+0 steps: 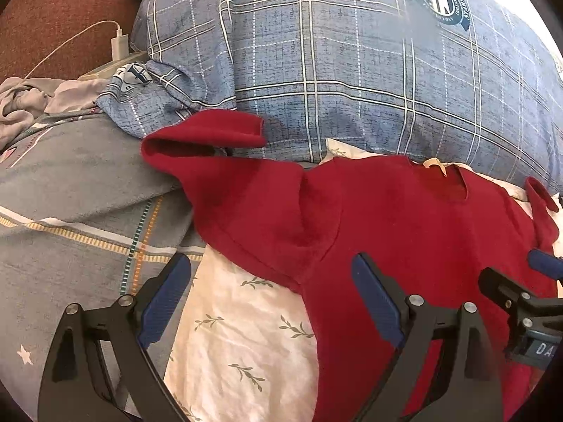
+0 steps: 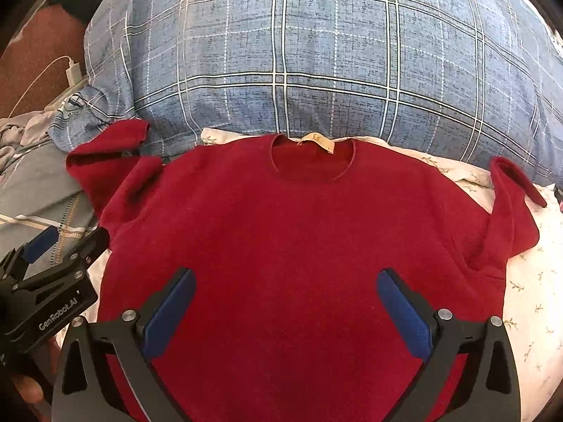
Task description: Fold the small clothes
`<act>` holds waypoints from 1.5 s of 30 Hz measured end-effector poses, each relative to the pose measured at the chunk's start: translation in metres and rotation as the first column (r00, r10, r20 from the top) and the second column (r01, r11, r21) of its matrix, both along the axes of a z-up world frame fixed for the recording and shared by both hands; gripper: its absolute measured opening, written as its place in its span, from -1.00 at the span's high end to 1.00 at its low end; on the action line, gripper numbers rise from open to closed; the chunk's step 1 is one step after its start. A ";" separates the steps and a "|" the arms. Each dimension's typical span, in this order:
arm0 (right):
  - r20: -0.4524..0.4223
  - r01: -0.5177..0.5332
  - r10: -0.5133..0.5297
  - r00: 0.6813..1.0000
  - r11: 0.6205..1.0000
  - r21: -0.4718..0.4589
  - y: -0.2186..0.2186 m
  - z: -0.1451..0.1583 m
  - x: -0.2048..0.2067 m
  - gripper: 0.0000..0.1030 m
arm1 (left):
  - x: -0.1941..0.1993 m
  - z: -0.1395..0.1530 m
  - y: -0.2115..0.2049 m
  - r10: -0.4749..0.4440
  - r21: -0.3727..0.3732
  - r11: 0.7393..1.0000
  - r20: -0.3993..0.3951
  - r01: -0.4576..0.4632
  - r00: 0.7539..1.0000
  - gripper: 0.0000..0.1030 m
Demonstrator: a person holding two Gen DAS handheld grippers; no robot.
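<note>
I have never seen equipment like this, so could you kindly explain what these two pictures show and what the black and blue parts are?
There is no robot: a person holds a two-finger tool in each hand, each with its own camera looking along its fingers. The left gripper hovers by one sleeve of the red sweater; the right gripper hovers over its middle. Both jaws stand open and hold nothing. The sweater lies flat on a white leaf-print sheet, with a blue plaid pillow behind it.
</note>
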State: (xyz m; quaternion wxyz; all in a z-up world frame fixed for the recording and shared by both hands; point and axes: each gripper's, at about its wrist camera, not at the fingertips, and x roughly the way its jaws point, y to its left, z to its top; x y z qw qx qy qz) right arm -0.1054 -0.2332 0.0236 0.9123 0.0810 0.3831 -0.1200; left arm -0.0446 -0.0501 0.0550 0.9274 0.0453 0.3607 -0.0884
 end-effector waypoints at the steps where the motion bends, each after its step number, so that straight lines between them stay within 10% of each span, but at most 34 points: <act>1: -0.005 0.002 -0.002 1.000 1.000 0.000 -0.001 0.000 0.001 -0.98 | 0.000 0.000 0.000 -0.004 -0.003 1.000 0.001 0.004 1.000 -0.82; 15: -0.010 -0.025 0.025 1.000 1.000 0.005 0.003 0.001 0.011 -0.97 | 0.010 -0.001 0.012 0.046 0.017 0.999 -0.022 -0.046 0.999 -0.82; 21: 0.017 -0.148 0.147 0.989 0.986 0.082 0.014 0.014 0.040 -0.52 | 0.028 -0.003 0.047 0.163 -0.016 0.986 -0.076 -0.164 0.984 -0.82; 31: 0.119 -0.320 0.297 0.947 0.883 0.343 0.042 0.031 0.147 -0.49 | 0.048 -0.003 0.096 0.295 -0.066 0.950 -0.111 -0.304 0.949 -0.81; 41: 0.097 -0.307 0.325 0.941 0.696 0.649 0.074 -0.018 0.248 -0.52 | 0.052 0.002 0.098 0.299 -0.043 0.952 -0.077 -0.303 0.951 -0.82; 44: 0.151 -0.331 0.318 0.936 0.648 0.686 0.077 -0.014 0.254 -0.22 | 0.054 0.002 0.096 0.303 -0.028 0.952 -0.067 -0.306 0.950 -0.81; 45: 0.147 -0.343 0.335 0.931 0.655 0.674 0.080 -0.012 0.256 0.18 | 0.054 0.002 0.094 0.305 -0.018 0.952 -0.063 -0.306 0.950 -0.81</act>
